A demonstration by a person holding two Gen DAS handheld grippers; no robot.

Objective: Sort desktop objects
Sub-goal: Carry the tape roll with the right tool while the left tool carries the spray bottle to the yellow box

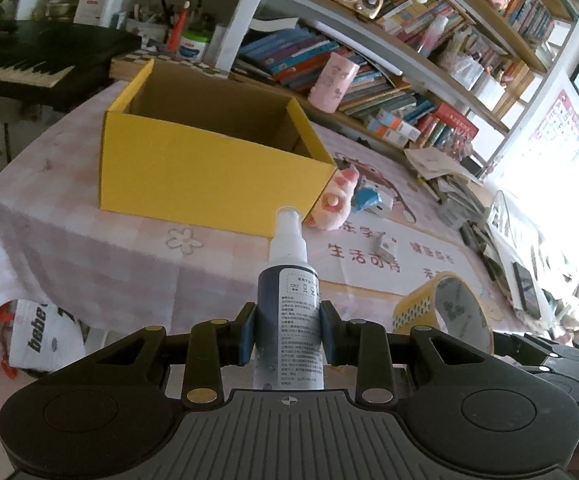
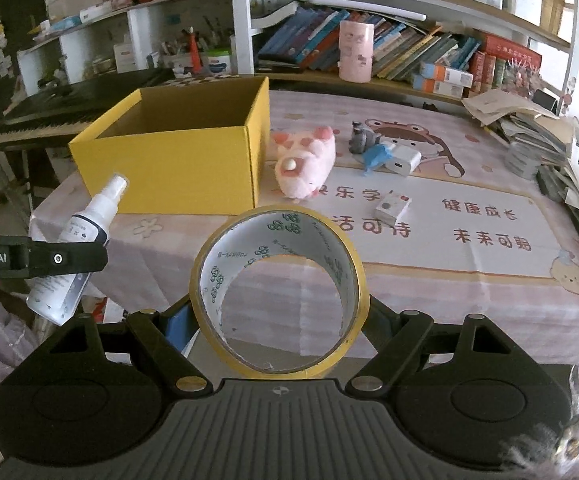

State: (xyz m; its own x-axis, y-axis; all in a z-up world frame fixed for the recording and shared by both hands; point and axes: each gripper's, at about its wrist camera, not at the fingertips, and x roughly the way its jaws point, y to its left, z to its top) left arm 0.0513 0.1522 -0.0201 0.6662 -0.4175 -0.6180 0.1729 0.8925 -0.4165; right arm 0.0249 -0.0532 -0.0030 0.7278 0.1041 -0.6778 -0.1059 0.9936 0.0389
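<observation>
The left gripper point(image 1: 288, 334) clamps a spray bottle point(image 1: 289, 300) before a yellow box point(image 1: 177, 172).

- 1 yellow box point(image 2: 177, 160), open top
- 1 spray bottle point(image 1: 289, 312)
- 1 tape roll point(image 2: 279, 292), yellow
- 1 pink plush pig point(image 2: 305, 162)
- 1 small grey figurine point(image 2: 361, 138)
- 1 blue toy point(image 2: 377, 156)
- 1 white charger point(image 2: 403, 162)
- 1 small white box point(image 2: 392, 208)
- 1 pink cup point(image 2: 355, 51) on shelf
- 1 keyboard piano point(image 2: 61, 110)
- 2 grippers: left gripper point(image 1: 288, 334), right gripper point(image 2: 279, 320)
</observation>
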